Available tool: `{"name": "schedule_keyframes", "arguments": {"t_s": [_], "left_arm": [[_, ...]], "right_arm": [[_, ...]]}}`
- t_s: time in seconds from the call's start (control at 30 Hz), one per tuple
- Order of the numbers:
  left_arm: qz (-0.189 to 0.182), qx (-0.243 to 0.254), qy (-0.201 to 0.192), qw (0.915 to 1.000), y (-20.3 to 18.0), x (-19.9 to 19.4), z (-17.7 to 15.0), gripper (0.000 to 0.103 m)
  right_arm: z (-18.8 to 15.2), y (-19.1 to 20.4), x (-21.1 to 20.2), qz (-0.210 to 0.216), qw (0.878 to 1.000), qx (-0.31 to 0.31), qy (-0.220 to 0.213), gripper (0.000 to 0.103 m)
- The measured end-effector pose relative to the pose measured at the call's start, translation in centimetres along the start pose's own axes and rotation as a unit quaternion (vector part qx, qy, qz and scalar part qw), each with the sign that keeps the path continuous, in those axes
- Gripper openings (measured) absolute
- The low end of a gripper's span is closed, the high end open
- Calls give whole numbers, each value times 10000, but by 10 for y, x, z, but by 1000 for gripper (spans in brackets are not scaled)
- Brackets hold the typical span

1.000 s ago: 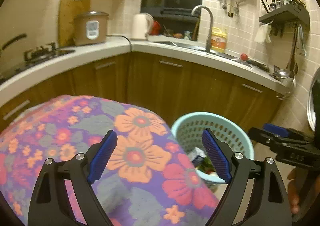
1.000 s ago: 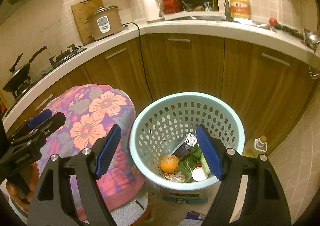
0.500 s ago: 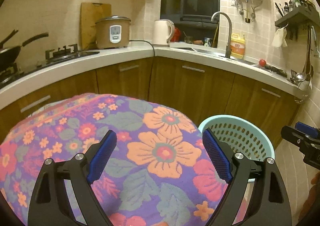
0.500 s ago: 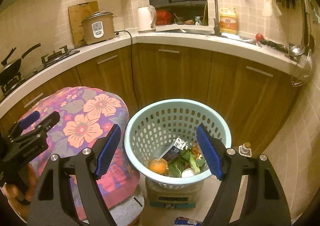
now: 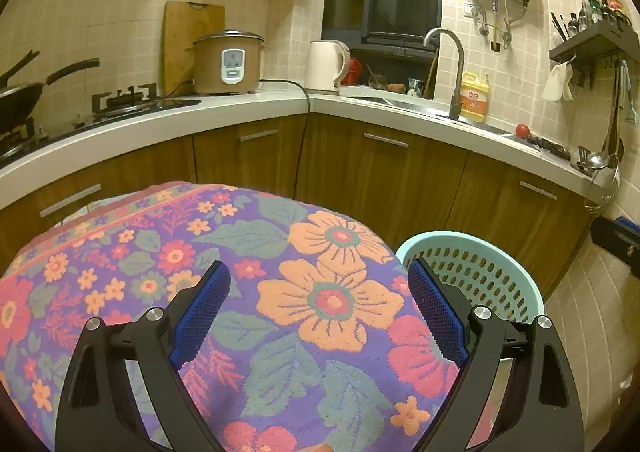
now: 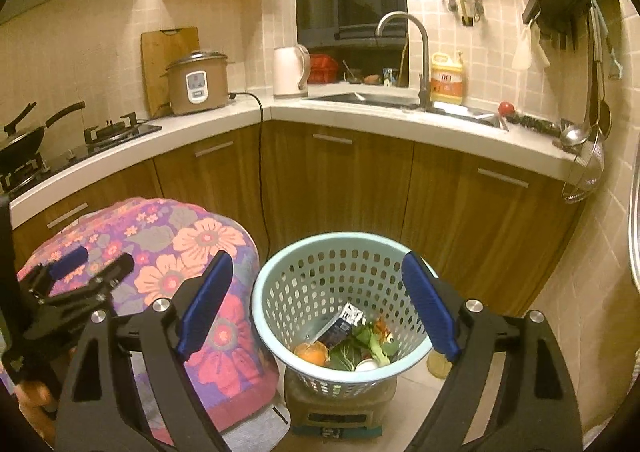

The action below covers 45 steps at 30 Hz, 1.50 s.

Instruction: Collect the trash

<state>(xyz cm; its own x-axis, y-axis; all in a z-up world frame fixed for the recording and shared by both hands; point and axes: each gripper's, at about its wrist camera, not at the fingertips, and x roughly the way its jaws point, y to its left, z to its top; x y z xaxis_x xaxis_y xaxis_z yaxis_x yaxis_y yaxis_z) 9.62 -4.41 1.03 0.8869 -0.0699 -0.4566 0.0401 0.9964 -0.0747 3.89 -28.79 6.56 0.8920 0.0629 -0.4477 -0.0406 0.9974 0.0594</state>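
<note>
— Both of your grippers, left gripper [image 5: 318, 308] and right gripper [image 6: 316, 306], gape wide, holding nothing.
— And the trash [image 6: 346, 344]?
— It lies in the basket [image 6: 280, 284], lower centre, beside the flowered cloth [image 6: 180, 248].

Floral cloth [image 5: 248, 284] near left; on the far surface [image 6: 224, 120]: rice cooker [image 6: 198, 83], cutting board [image 6: 168, 52], kettle [image 6: 290, 71], faucet [image 6: 420, 52], yellow detergent bottle [image 6: 447, 79], wok [image 6: 22, 136] far left.
</note>
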Motion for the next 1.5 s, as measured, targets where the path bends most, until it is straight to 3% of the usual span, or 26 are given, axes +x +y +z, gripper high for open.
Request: {"name": "schedule_keyframes", "arguments": {"t_s": [0.27,0.53,1.5], "left_arm": [[30,-28,-49,10000,2,-1,0,88],[39,40,-158,9999,-2,-9,-1,88],[77,-137,-98,9998,3,-8,1,93]], "right_arm": [[6,6,-13,-157,9996,-77,-232,87],[2,1,-1,-267,9995,87,-137,89],[-2,-11,18,-69,9993,360,49,91]]}}
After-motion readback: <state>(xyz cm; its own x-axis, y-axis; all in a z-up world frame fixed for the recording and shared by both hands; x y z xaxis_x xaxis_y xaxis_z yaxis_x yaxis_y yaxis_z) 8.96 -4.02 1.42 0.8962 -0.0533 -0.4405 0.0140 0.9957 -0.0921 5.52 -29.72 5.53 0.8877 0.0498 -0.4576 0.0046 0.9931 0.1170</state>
